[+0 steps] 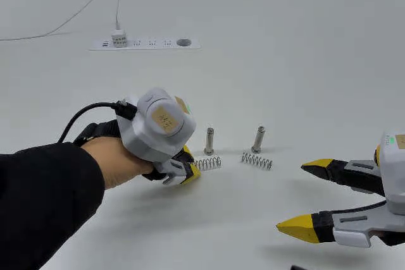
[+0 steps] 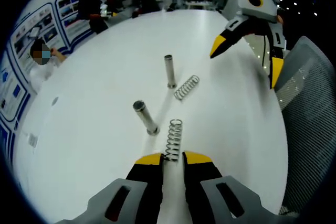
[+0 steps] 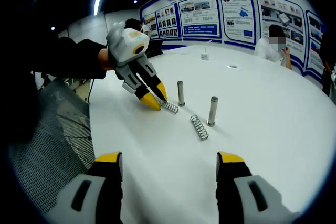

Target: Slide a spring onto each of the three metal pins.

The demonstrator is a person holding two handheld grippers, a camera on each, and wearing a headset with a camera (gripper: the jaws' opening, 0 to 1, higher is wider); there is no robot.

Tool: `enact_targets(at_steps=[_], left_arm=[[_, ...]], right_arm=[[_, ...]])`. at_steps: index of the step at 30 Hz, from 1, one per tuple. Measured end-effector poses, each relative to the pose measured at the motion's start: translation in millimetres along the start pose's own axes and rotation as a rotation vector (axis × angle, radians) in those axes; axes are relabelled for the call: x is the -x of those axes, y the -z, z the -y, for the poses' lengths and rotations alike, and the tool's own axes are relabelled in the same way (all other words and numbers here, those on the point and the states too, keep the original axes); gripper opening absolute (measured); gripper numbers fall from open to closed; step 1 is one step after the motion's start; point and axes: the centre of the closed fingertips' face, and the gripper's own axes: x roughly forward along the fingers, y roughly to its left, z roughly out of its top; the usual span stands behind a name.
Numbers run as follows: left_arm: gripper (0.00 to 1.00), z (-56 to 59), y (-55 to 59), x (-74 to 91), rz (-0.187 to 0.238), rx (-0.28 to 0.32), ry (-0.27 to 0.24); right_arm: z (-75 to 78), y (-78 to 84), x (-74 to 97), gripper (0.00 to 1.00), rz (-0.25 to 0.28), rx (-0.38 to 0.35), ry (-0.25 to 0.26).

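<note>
The left hand-held gripper is clamped on the end of a small coiled steel spring. The spring lies flat on the white table, just beside the base of the nearest upright silver metal pin, with its long axis crosswise to that pin's. The right hand-held gripper, jaws apart, is well away from that pin.

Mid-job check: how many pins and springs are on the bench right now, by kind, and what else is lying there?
Upright silver metal pins: 2
Coiled wire springs: 2, one pinched in the left gripper
White power strip: 1
Total: 5
</note>
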Motion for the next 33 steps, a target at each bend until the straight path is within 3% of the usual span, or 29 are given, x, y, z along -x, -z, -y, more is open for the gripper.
enact_targets(at_steps=[17, 33], left_arm=[[0.11, 4.3, 1.7, 3.2, -0.011, 0.005, -0.001], [0.1, 28.5, -6.5, 21.4, 0.002, -0.055, 0.046]], right_arm=[[-3.0, -2.7, -1.7, 0.73, 0.003, 0.012, -0.013], [-14.5, -16.3, -9.3, 0.61, 0.007, 0.06, -0.046]])
